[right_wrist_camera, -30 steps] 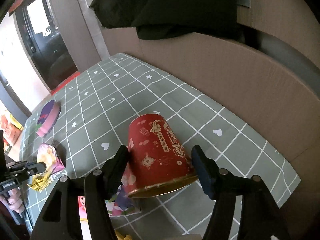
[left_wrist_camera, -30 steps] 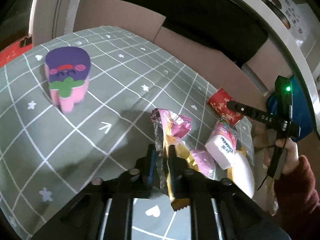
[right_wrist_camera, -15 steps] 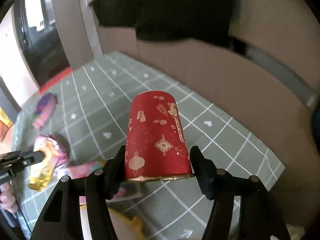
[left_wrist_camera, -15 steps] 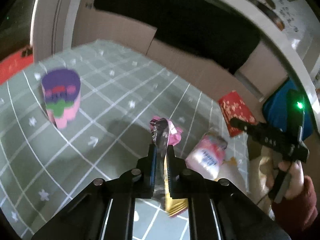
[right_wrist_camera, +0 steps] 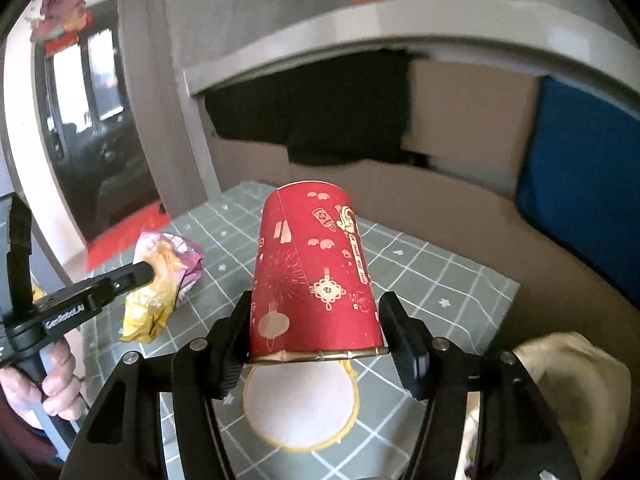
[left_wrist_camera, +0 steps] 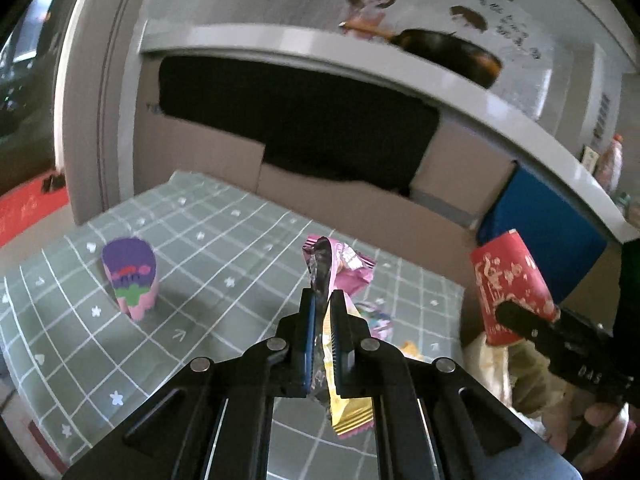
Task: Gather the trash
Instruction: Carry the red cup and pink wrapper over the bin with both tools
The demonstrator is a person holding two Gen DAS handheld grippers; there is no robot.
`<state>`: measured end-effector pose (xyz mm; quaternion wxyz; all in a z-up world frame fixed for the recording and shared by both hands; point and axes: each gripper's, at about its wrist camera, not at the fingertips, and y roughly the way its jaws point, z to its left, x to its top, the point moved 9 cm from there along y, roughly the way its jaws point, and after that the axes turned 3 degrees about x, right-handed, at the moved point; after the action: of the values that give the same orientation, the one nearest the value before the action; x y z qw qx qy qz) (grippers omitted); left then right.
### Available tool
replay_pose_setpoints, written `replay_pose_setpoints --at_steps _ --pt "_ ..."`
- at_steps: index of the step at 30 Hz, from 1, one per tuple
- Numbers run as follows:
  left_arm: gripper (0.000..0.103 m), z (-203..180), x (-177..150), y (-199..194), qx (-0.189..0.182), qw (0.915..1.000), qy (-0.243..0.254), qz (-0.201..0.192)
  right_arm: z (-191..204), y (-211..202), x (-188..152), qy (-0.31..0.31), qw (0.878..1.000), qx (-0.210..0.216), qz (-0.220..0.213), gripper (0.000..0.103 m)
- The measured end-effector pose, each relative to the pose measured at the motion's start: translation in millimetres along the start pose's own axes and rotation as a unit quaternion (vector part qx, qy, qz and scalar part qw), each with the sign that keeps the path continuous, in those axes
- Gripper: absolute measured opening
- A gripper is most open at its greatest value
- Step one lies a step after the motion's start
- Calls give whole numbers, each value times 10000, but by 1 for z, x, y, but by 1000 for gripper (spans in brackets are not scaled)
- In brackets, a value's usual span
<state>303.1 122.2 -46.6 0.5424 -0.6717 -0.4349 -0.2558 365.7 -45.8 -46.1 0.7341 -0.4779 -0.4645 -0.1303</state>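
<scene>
The left gripper (left_wrist_camera: pixel 323 334) is pinched tight on a crumpled snack wrapper (left_wrist_camera: pixel 320 276), which sticks out above and below its jaws. The right gripper (right_wrist_camera: pixel 314 354) holds a red paper cup (right_wrist_camera: pixel 314 276) between wide-set jaws, clear of the table (right_wrist_camera: pixel 440 280), probably for carrying to a bag.

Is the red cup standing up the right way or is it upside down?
Upside down. In the right wrist view the red cup is gripped near its rim by the right gripper, wide gold-edged mouth pointing down, narrow closed base up.

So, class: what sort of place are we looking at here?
Probably a home, perhaps near a kitchen: a table with a green checked cloth, snack litter such as a wrapper and red paper cup, and a cooking poster on the wall.
</scene>
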Motion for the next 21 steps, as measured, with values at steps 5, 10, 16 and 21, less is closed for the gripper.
replay_pose_setpoints --at_steps 5,10,16,21 --pt "7 -31 8 -22 -110 9992 256 -275 -8 -40 -7 88 9991 -228 -341 59" --pt "7 -78 6 -31 -420 9971 534 -347 -25 -77 -11 207 9967 -466 -631 59" --pt "7 -146 -4 -30 -926 9916 868 -246 -65 -129 -17 557 9899 -884 -954 59" --pt "7 -200 -18 -22 -1304 9854 1094 -106 -102 -160 -27 862 9814 -1288 -1131 59"
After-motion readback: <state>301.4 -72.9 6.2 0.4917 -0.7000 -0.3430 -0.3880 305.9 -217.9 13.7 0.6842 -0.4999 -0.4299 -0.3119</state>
